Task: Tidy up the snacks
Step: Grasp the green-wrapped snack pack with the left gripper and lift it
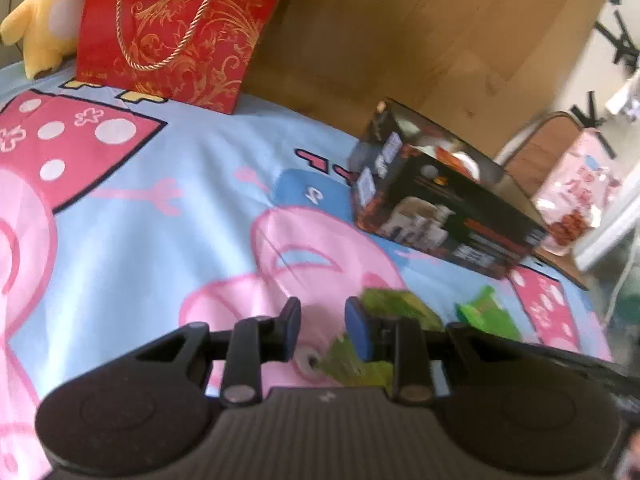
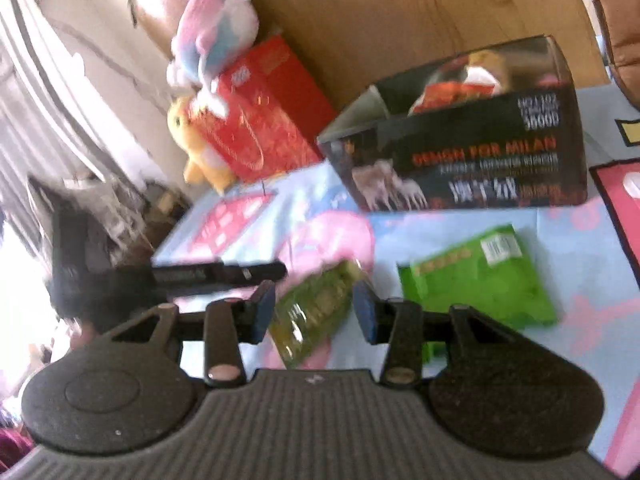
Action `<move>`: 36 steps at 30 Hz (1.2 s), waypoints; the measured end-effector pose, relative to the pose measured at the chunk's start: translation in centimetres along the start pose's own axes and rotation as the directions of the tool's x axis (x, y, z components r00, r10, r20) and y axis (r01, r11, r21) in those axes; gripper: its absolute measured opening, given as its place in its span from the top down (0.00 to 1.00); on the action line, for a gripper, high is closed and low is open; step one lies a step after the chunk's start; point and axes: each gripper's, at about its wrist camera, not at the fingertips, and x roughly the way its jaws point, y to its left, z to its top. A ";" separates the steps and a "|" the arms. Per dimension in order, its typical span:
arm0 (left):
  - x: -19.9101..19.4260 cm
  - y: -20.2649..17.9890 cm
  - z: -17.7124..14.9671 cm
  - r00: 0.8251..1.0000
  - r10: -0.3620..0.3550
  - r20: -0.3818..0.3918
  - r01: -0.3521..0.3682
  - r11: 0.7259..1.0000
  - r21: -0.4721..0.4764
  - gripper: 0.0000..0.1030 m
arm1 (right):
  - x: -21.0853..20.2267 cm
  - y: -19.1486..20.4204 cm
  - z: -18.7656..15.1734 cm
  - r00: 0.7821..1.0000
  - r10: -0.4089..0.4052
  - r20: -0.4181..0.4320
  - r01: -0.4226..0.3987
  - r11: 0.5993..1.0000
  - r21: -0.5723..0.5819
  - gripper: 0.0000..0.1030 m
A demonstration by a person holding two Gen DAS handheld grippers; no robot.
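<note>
Nearest, left gripper (image 1: 323,326): jaws parted a little, nothing between them, over the cartoon bedsheet (image 1: 160,240); its right fingertip overlaps an olive-green snack packet (image 1: 394,308), contact unclear. Right gripper (image 2: 314,308): jaws apart, straddling the end of that same packet (image 2: 316,308) without visibly pressing it. Beside it, flat on the sheet: bright green snack packet (image 2: 484,276). Beyond: black cardboard box (image 2: 472,160), open-topped, red and white packets inside, near the sheet's far edge. Farthest: red gift bag (image 1: 176,28), yellow plush toy (image 1: 40,20), against the wooden headboard (image 1: 420,32).
</note>
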 end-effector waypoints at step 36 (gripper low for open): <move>-1.3 -2.6 -0.4 0.979 -0.198 0.044 0.201 0.978 -0.059 0.67 | 0.5 -1.8 0.4 0.973 0.201 0.111 -0.223 0.941 0.256 0.84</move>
